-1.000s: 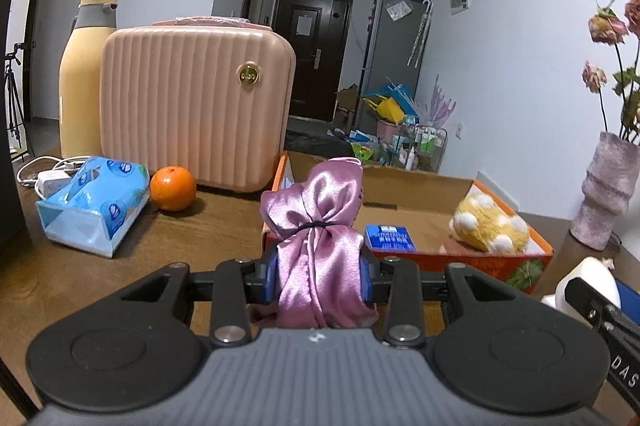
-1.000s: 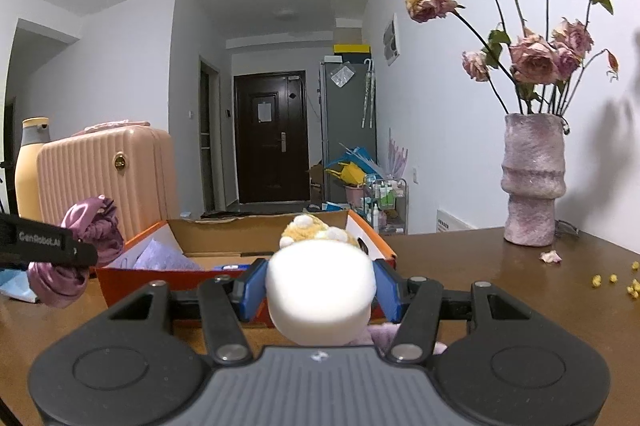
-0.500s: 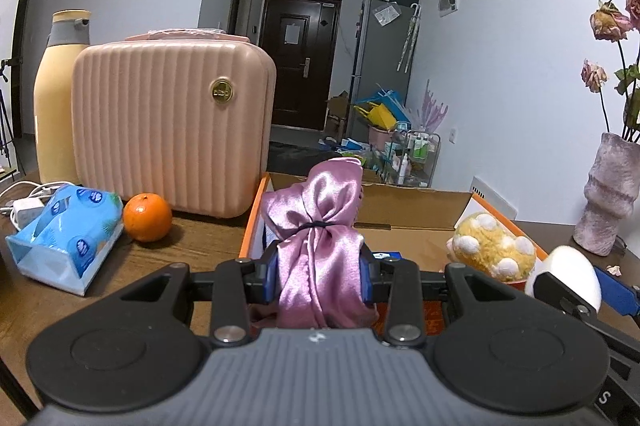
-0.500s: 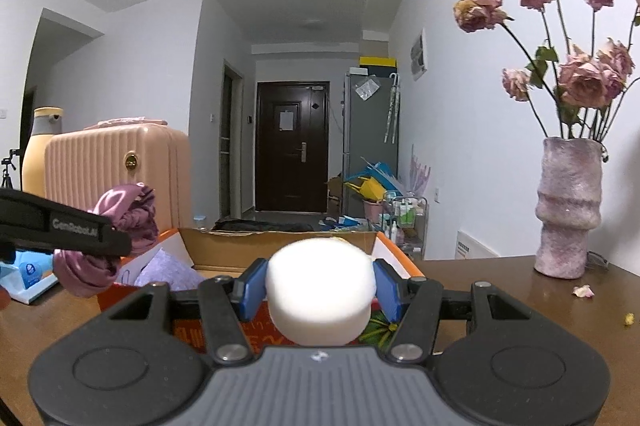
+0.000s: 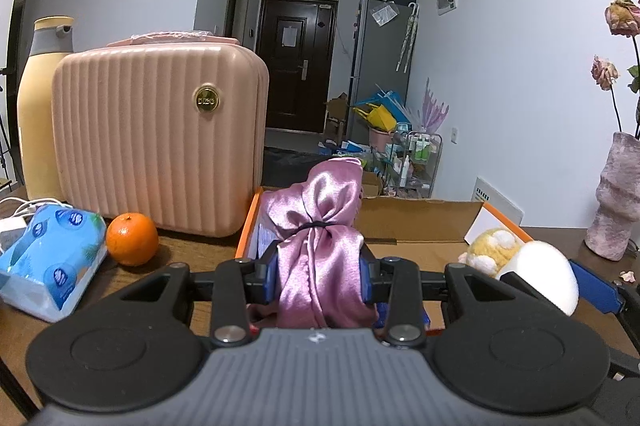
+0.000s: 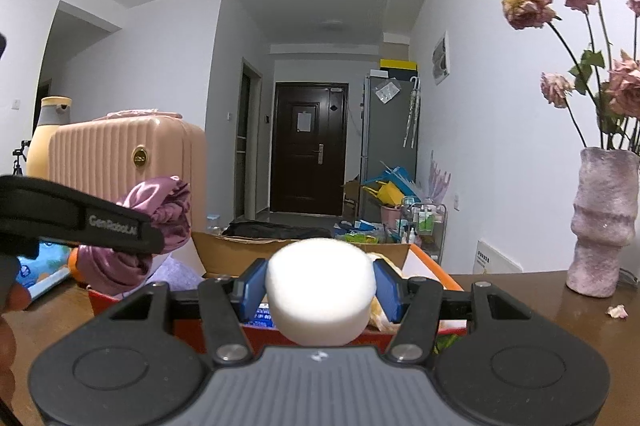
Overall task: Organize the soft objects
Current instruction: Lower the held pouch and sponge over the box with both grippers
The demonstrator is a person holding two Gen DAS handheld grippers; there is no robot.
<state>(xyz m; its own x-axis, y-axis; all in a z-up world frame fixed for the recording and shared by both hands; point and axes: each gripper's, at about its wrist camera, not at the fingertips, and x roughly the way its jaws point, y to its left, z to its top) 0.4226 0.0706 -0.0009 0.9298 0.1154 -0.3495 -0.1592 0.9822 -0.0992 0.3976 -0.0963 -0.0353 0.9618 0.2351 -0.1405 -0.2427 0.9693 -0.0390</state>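
- Behind the wooden table [image 5: 192, 250] a white-walled hallway runs back to a dark door, with a grey cabinet and a heap of clutter on the floor beside it.
- Biggest on the table is a ribbed pink vanity case [image 5: 160, 138], standing upright with a tall yellow bottle [image 5: 40, 106] behind its far side.
- Just beside the case lies an open cardboard box [image 5: 420, 214] with orange edges. It is the likely home for the soft things, and a yellow plush toy [image 5: 490, 246] with white spots already sits in its near corner.
- At the table's other end stands a mauve vase [image 6: 604, 222] of dried roses, well apart from the box.
- Near the case lie a blue tissue pack [image 5: 52, 262] and an orange [image 5: 132, 239], neither of them being handled.
- The left gripper [image 5: 320, 276] is clamped on a pink satin pouch [image 5: 320, 226] tied with a black band, which is held upright over the box's near edge.
- The right gripper [image 6: 320, 290] squeezes a white foam puff [image 6: 320, 290] between its blue pads, at the box's front wall.
- Both loads look to be on the way into the box. To do it well, I would carry each one clear over the wall before letting go, and lower it close to the floor, since the pouch would flop and the puff could bounce or roll.
- Keeping the two tools apart matters too, as they sit close side by side; dropping the puff into the bare patch next to the plush seems safest.
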